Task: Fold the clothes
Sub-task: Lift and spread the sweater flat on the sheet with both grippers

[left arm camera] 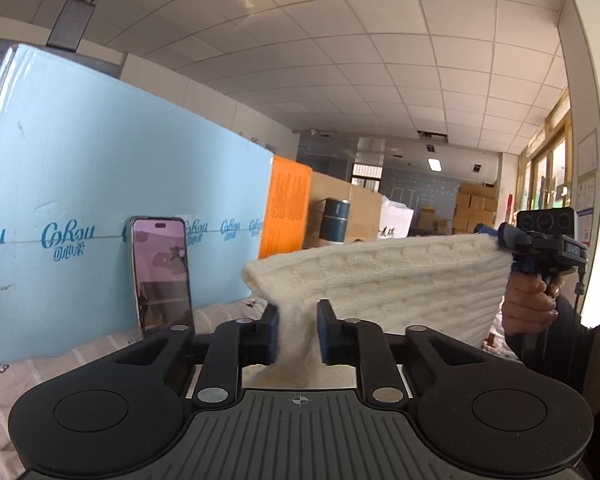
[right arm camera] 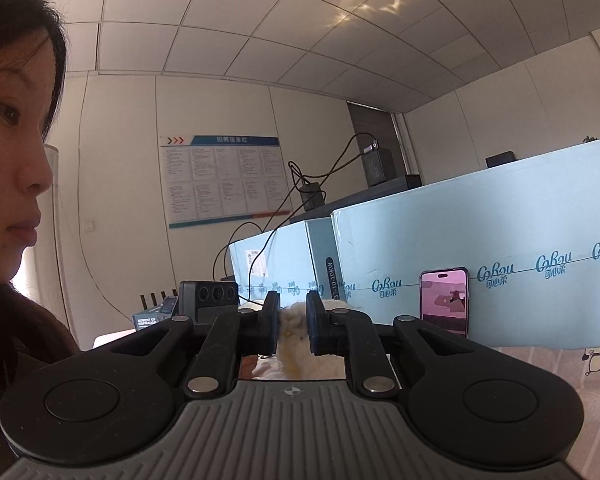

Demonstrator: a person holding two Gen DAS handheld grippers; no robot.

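Note:
A cream cable-knit sweater (left arm camera: pixel 400 280) is held up in the air, stretched between both grippers. My left gripper (left arm camera: pixel 298 330) is shut on one corner of it; the cloth bunches between the blue pads. My right gripper (left arm camera: pixel 500 240) shows at the right of the left wrist view, shut on the other corner, with the hand below it. In the right wrist view my right gripper (right arm camera: pixel 293 322) is shut on a bunch of the cream sweater (right arm camera: pixel 296 344). The lower part of the sweater is hidden behind the grippers.
A phone (left arm camera: pixel 162 276) leans upright against a long light-blue box (left arm camera: pixel 100 200), also seen in the right wrist view (right arm camera: pixel 445 300). A pink patterned cloth surface (left arm camera: pixel 4 376) lies below. An orange box (left arm camera: pixel 286 212) and cardboard boxes stand behind. The person's face (right arm camera: pixel 12 152) is close at left.

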